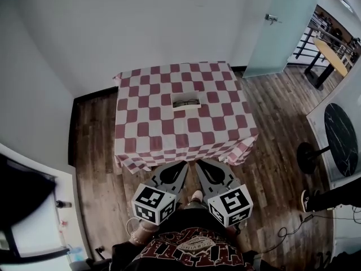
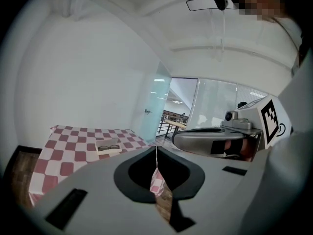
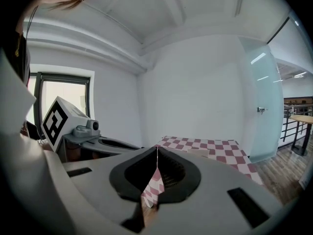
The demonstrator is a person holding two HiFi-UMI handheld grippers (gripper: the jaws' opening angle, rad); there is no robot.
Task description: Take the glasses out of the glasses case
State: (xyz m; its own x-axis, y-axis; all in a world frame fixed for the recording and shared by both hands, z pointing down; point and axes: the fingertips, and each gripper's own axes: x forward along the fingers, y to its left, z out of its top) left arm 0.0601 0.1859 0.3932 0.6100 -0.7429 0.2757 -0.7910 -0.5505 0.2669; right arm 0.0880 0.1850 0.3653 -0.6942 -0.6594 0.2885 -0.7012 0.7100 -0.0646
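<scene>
An open white glasses case (image 1: 186, 102) lies near the middle of the red-and-white checked table (image 1: 146, 129), with dark-framed glasses (image 1: 186, 103) inside it. The left gripper view shows the case (image 2: 108, 147) and its glasses (image 2: 108, 147) far off on the table. Both grippers hang close to the person's body, short of the table's near edge. My left gripper (image 1: 185, 165) is shut, tips meeting, nothing held. My right gripper (image 1: 197, 164) is likewise shut and empty. In the right gripper view the case (image 3: 198, 152) is a pale shape beyond the jaws.
The table stands against a white wall on a wooden floor (image 1: 93, 151). A frosted glass door (image 1: 279, 27) is at the back right. A round black table (image 1: 341, 139) and a yellow table (image 1: 330, 55) stand to the right. Cables (image 1: 293, 230) lie on the floor.
</scene>
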